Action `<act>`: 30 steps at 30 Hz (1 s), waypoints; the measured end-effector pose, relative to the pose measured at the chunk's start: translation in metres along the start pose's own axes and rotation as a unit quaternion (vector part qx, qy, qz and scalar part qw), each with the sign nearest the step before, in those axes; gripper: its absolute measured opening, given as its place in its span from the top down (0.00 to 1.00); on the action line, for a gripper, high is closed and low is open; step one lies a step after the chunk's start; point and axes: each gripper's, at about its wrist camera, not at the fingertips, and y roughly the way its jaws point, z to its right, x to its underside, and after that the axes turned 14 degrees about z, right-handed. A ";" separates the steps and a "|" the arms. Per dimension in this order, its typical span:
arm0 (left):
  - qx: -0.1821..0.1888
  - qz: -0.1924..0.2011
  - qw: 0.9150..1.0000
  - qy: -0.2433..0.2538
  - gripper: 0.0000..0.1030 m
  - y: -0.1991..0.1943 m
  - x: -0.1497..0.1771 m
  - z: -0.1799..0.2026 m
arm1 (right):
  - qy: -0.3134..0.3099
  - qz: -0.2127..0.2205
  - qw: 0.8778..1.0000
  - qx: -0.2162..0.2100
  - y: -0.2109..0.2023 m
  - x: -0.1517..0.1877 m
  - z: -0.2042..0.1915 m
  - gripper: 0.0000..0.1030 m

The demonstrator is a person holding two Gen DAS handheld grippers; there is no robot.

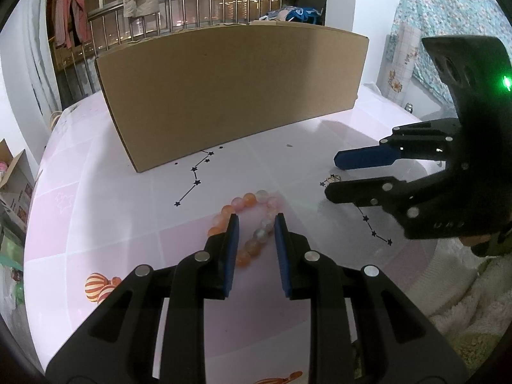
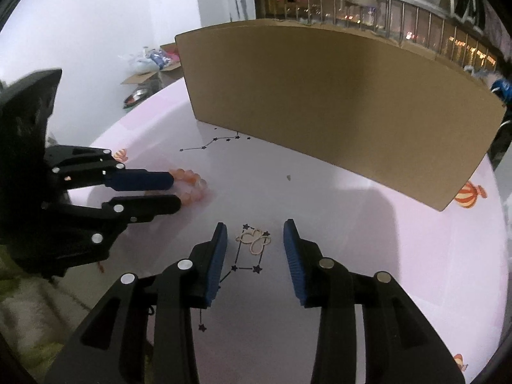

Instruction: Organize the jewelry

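Note:
A bracelet of orange and pink beads (image 1: 252, 200) lies folded on the pink table (image 1: 96, 192). My left gripper (image 1: 257, 220) is open and straddles one strand of it; the other strand lies outside the left finger. No pad visibly presses on the beads. In the right wrist view the bracelet (image 2: 195, 185) shows at the left gripper's (image 2: 177, 191) tips. A thin gold looped piece (image 2: 256, 240) lies flat on the table between the tips of my open right gripper (image 2: 255, 224), touching neither pad. From the left wrist view the right gripper (image 1: 331, 176) reaches in from the right over that gold piece (image 1: 332, 179).
A long cardboard box (image 1: 230, 96) stands upright across the table behind both grippers, also in the right wrist view (image 2: 336, 102). A fluffy pale sleeve (image 1: 464, 288) is at the right. Beyond the table are a metal railing (image 1: 105, 32), hung clothes and open cartons (image 2: 150, 76).

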 end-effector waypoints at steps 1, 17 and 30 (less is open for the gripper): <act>0.000 0.000 1.000 0.000 0.79 0.000 0.000 0.000 | -0.002 0.002 1.000 -0.002 -0.001 0.000 -0.001 0.72; 0.001 0.000 1.000 -0.001 0.79 0.000 0.000 0.000 | 0.004 0.006 1.000 -0.017 0.000 0.001 0.004 0.85; -0.003 0.000 1.000 0.002 0.79 0.003 -0.003 0.003 | 0.018 0.003 1.000 0.025 0.002 -0.004 0.032 0.85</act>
